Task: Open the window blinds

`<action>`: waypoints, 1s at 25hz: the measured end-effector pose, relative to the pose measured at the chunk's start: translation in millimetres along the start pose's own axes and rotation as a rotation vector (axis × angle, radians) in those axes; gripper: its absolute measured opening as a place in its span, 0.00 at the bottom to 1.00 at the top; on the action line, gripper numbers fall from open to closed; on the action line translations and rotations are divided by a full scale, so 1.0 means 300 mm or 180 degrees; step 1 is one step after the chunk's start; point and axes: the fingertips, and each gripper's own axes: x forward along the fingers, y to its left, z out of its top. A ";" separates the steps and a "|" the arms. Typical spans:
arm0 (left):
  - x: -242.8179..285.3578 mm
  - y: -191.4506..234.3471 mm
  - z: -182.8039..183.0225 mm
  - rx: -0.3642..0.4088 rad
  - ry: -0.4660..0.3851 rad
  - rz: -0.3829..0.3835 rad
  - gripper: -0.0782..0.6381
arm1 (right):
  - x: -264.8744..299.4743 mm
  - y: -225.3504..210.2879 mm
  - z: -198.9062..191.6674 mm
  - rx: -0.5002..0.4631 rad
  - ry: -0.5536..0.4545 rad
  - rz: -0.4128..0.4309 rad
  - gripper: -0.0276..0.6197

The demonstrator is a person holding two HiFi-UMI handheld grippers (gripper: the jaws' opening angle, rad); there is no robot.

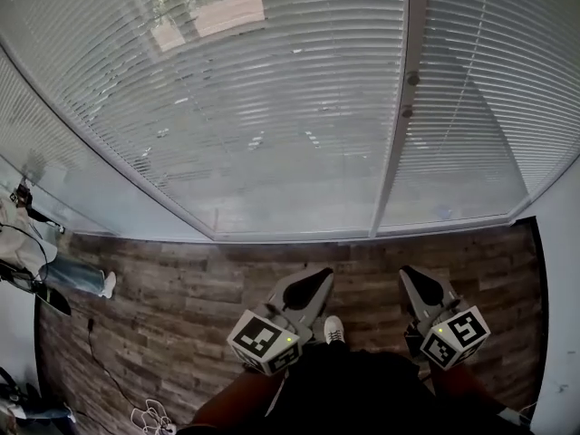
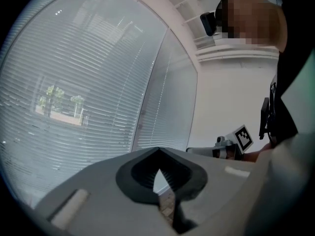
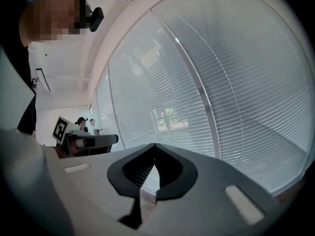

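Head view: blinds (image 1: 272, 107) hang over window, slats flat shut, task not begun. Left claw (image 1: 319, 277) and right claw (image 1: 412, 273) low over wood floor (image 1: 163, 288), side by side, pointing at blinds but well apart from them; likely too far to reach.

Left gripper view: left claw tips together, empty — nothing near to grab.

Right gripper view: right claw tips together too, empty; blinds ahead, untouched.

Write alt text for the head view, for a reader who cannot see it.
The left gripper and right gripper, both shut and empty, point at lowered window blinds beyond a wooden floor. A shoe shows between them.
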 end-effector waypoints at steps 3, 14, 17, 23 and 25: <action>0.002 0.095 0.015 0.0057 -0.0023 -0.0018 0.11 | 0.096 0.008 0.019 -0.0073 -0.0038 0.0003 0.08; 0.011 0.281 0.081 -0.0007 -0.0080 -0.0124 0.11 | 0.286 0.047 0.087 -0.0200 -0.0040 -0.0055 0.08; -0.012 0.310 0.127 -0.0084 -0.0125 -0.0079 0.11 | 0.322 0.070 0.108 -0.0231 -0.0023 -0.0052 0.08; 0.031 0.382 0.065 -0.0032 -0.0053 0.0011 0.11 | 0.425 0.025 0.090 -0.0289 0.0004 0.0140 0.08; 0.053 0.407 0.057 -0.0014 -0.0091 0.0068 0.11 | 0.450 0.003 0.090 -0.0312 0.0001 0.0193 0.08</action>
